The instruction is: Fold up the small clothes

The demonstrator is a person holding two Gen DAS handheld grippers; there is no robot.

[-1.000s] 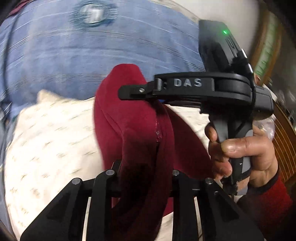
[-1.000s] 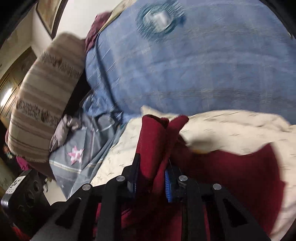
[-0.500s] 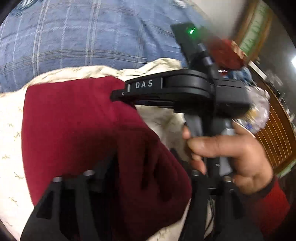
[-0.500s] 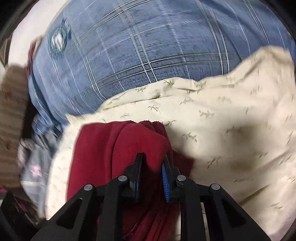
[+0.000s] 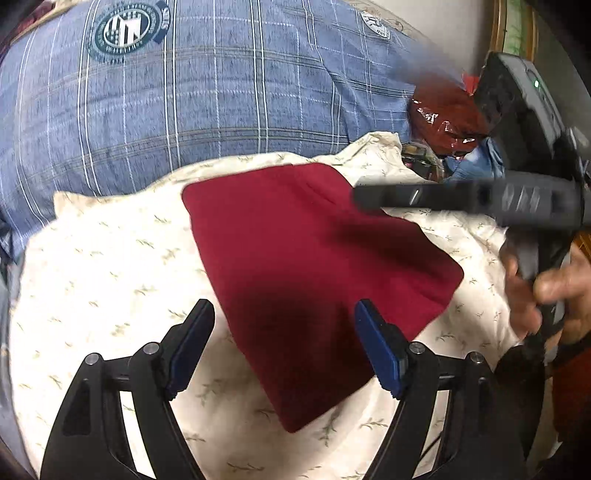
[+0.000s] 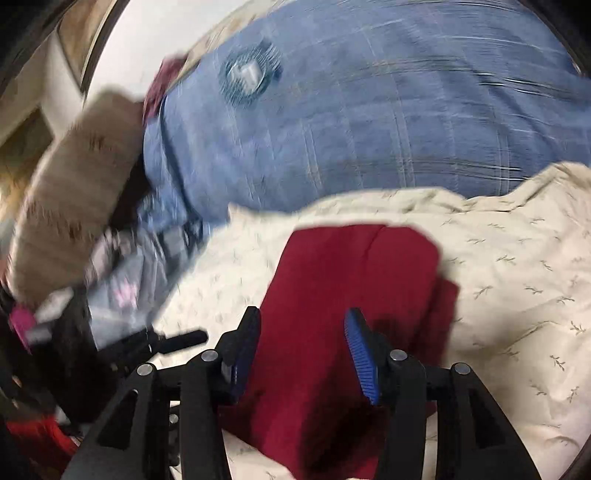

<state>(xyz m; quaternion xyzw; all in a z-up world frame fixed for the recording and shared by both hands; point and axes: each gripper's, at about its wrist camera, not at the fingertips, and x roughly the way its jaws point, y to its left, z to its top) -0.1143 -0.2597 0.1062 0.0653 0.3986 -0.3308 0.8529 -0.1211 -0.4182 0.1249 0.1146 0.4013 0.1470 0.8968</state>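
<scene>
Folded maroon garment [image 5: 314,280] lies flat on the cream sprigged cloth [image 5: 110,266]. Left gripper [image 5: 284,343] and right gripper [image 6: 303,350] hover spread, empty. Advice: press creases flat before withdrawing.

A folded garment [image 5: 310,266] lies on a pillow [image 5: 110,266], with a plaid cover [image 5: 207,96] behind.

Setting: a home, most likely a bedroom. Evidence: a bed under a blue plaid bedspread [image 5: 221,92], a cream leaf-print sheet [image 5: 103,258] laid over it, a striped beige cushion [image 6: 70,206] at one side, a wood-framed picture [image 5: 513,26] on the wall.
</scene>
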